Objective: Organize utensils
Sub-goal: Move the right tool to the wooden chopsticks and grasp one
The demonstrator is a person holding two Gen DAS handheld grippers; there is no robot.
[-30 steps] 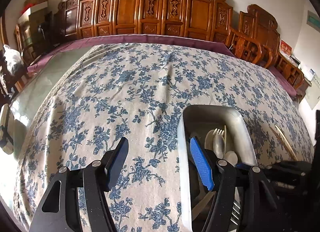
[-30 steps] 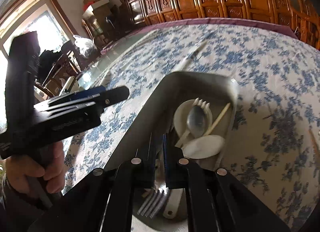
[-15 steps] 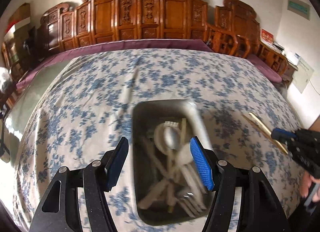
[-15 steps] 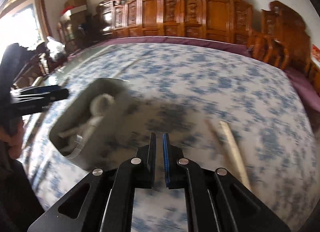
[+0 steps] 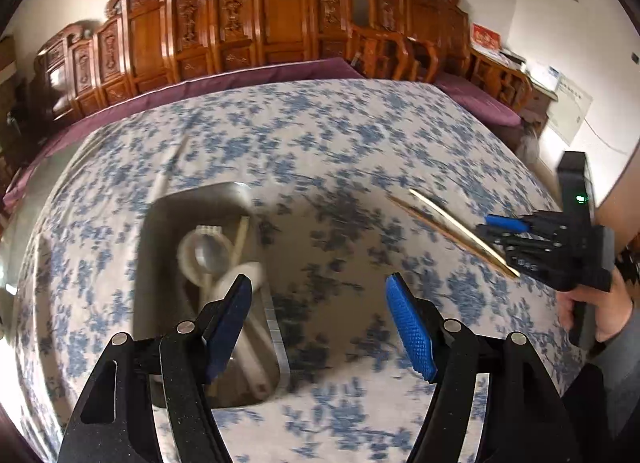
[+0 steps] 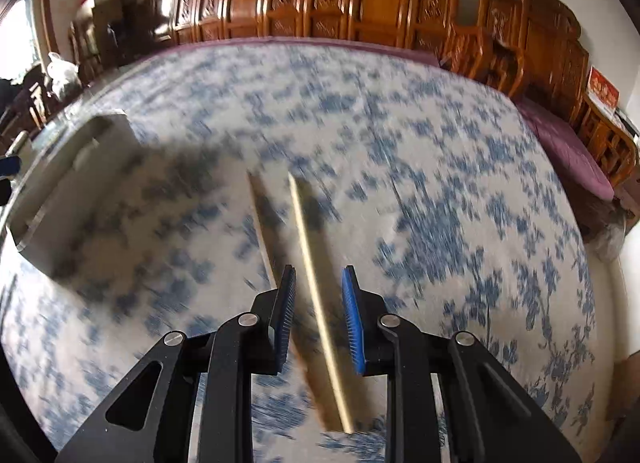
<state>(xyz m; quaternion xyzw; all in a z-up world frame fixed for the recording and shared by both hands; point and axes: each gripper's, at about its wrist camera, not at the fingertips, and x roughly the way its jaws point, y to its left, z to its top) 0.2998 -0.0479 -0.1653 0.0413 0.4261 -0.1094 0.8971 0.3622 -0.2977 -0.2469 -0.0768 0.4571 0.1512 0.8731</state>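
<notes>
The right gripper [image 6: 318,319], fingers parted, straddles the pale chopstick [image 6: 316,287] near the table's [image 6: 460,191] right edge, needing only to close, while the left gripper [image 5: 318,319] hangs released beside the metal tray [image 5: 160,231].

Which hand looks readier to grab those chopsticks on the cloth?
Right. Its tool is open and already straddles the chopsticks. The left tool is open too, but sits by the tray, well away from them.
</notes>
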